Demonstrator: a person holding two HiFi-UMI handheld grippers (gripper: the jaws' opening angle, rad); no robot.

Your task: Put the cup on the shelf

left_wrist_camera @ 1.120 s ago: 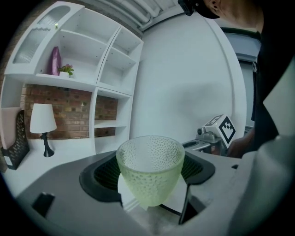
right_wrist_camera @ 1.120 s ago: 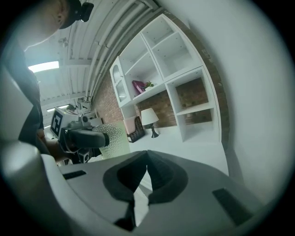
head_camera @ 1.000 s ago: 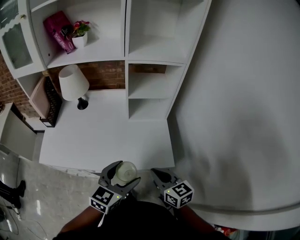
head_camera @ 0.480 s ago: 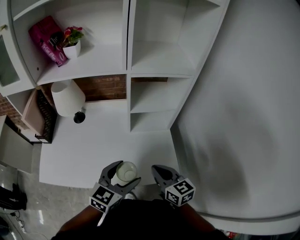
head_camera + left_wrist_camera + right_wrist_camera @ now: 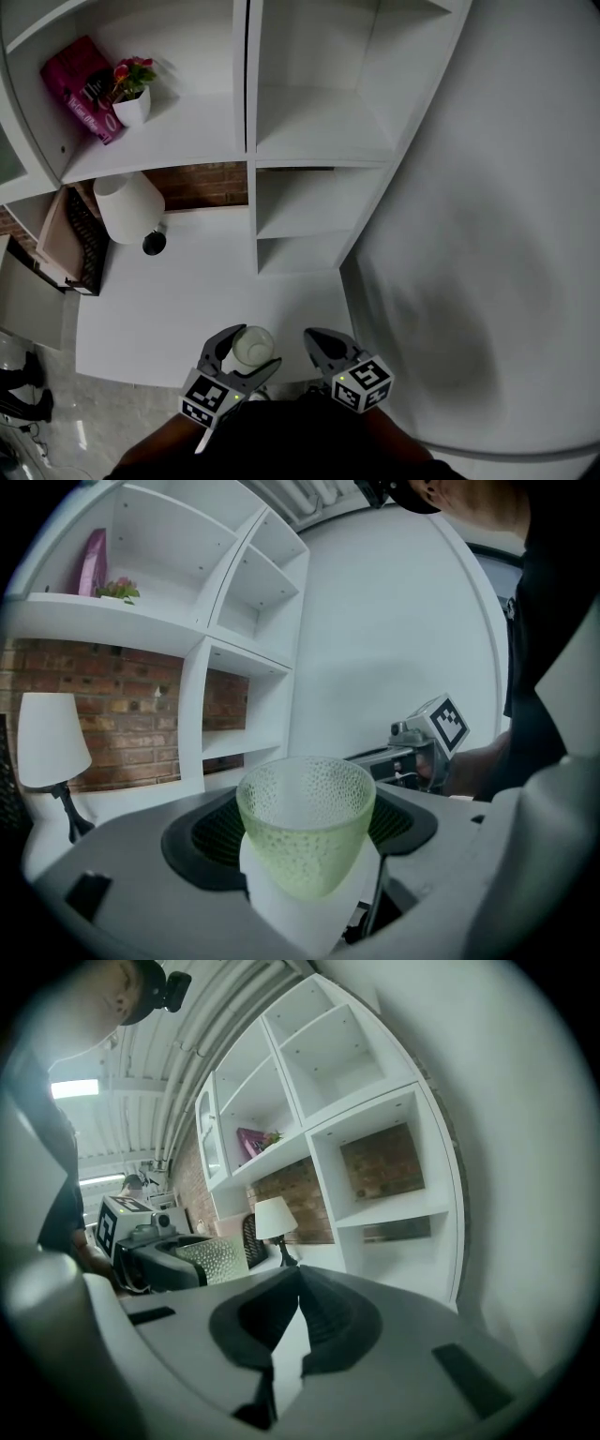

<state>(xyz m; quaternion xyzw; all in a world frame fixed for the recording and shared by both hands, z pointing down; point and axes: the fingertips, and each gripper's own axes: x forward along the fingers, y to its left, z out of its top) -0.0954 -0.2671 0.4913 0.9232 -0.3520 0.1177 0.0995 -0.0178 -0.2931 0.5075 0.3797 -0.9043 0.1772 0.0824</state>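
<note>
— Where is the cup [image 5: 306,822]?

— The pebbled green cup is upright and clamped in the left tool [image 5: 244,354], over the near edge of the tabletop [image 5: 187,281]. It is well apart from the white shelf unit [image 5: 319,141] at the far edge.

— And the right tool [image 5: 298,1283]?

— Empty, jaws pressed together, just beside the left one.

— How far along?

— The pickup looks done. Carrying the cup across and setting it in a compartment is all left to do; the nearest ones appear bare.
</note>
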